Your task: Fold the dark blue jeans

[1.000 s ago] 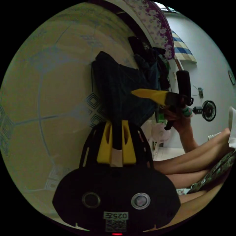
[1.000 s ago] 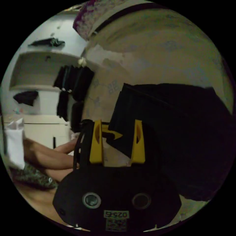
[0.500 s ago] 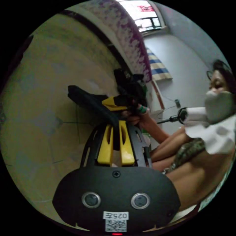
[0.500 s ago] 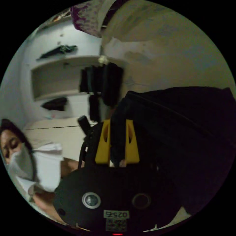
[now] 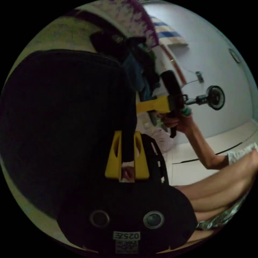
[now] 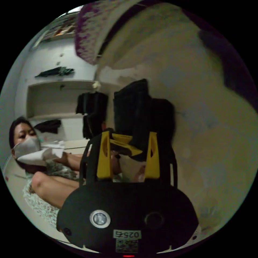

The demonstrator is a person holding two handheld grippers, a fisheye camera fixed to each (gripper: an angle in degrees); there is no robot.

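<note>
The left gripper point(image 5: 127, 150) had its two yellow jaws pressed onto an edge of the dark blue jeans point(image 5: 64, 121), with a strip of denim running straight up between them; in the left gripper view the rest of the cloth spread away to the left of that hold as a broad, dark sheet over the pale patterned mat point(image 5: 67, 32). The right gripper point(image 5: 139, 107) showed in that same view just beside the far end of the held edge, in the person's hand point(image 5: 174, 122). In its own view the right gripper point(image 6: 128, 158) had its jaws spread apart, with the folded denim point(image 6: 137, 113) ahead of and partly between them, though whether either jaw touched cloth could not be told. The held edge seemed to run from one gripper to the other, so only the left held the jeans, and the right would likely need to close on the far end before the fold could go on.
</note>
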